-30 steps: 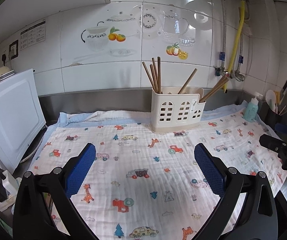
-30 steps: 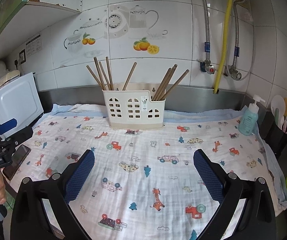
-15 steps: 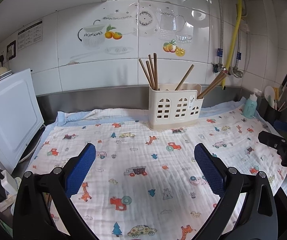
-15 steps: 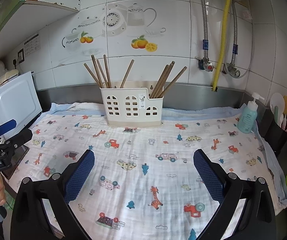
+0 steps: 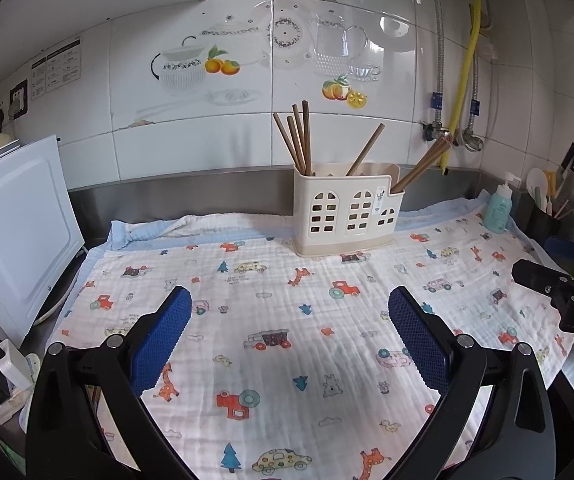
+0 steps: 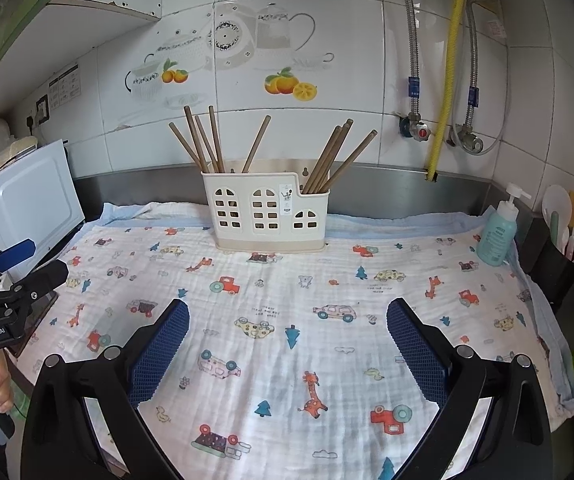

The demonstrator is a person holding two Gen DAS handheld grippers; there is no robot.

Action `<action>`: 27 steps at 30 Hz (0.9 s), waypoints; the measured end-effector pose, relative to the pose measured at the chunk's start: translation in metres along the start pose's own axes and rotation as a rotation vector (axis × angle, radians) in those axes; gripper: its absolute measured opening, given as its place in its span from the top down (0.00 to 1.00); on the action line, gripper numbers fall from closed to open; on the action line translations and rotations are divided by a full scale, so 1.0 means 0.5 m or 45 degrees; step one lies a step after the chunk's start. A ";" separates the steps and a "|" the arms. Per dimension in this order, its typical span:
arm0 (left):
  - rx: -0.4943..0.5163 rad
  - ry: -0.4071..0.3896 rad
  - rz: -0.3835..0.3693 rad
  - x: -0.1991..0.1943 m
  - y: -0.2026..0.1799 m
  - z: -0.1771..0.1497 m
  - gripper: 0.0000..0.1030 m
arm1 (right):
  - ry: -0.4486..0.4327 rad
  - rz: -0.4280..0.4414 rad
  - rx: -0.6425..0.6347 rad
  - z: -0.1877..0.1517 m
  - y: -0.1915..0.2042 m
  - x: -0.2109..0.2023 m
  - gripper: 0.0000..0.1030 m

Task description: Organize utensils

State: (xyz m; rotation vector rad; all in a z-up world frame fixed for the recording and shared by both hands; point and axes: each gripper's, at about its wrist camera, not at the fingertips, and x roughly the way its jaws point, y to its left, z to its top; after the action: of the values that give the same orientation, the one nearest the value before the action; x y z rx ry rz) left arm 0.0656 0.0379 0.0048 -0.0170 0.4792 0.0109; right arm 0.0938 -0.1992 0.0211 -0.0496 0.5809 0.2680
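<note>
Right now both my tongs hang spread wide over the desk with nothing between their blue pads: the left tongs and the right tongs each show only the white muslin cloth printed with cars, giraffes and little trees in the gap. The cream plastic utensil holder with arched window cut-outs stands upright at the back of the cloth, close to the steel splashback, well apart from both tongs. The brown wooden chopsticks stand in it, leaning: a cluster in the left compartment, one in the middle, another bunch in the lower right compartment. A teal pump bottle of soap stands at the cloth's right edge, and a white appliance sits off its left side. From my right tongs' camera I see my left hand gripping its handle.
</note>
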 end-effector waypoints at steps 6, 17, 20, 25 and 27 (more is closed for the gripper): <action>-0.002 0.008 -0.001 0.003 -0.002 -0.004 0.05 | 0.003 0.001 0.000 -0.002 0.001 0.003 0.07; -0.003 0.009 0.002 0.003 -0.002 -0.003 0.05 | 0.003 -0.002 0.001 -0.002 0.001 0.004 0.07; -0.003 0.010 0.003 0.004 -0.003 -0.004 0.05 | 0.003 -0.003 -0.001 -0.002 0.001 0.003 0.07; -0.003 0.012 0.000 0.004 -0.002 -0.004 0.05 | 0.004 -0.003 -0.001 -0.002 0.001 0.004 0.07; -0.003 0.015 -0.001 0.005 -0.002 -0.007 0.05 | 0.004 0.000 0.002 -0.003 0.001 0.005 0.07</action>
State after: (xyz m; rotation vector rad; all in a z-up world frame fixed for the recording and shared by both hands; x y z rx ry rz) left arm 0.0664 0.0367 0.0005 -0.0195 0.4909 0.0110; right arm 0.0948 -0.1983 0.0188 -0.0484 0.5841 0.2673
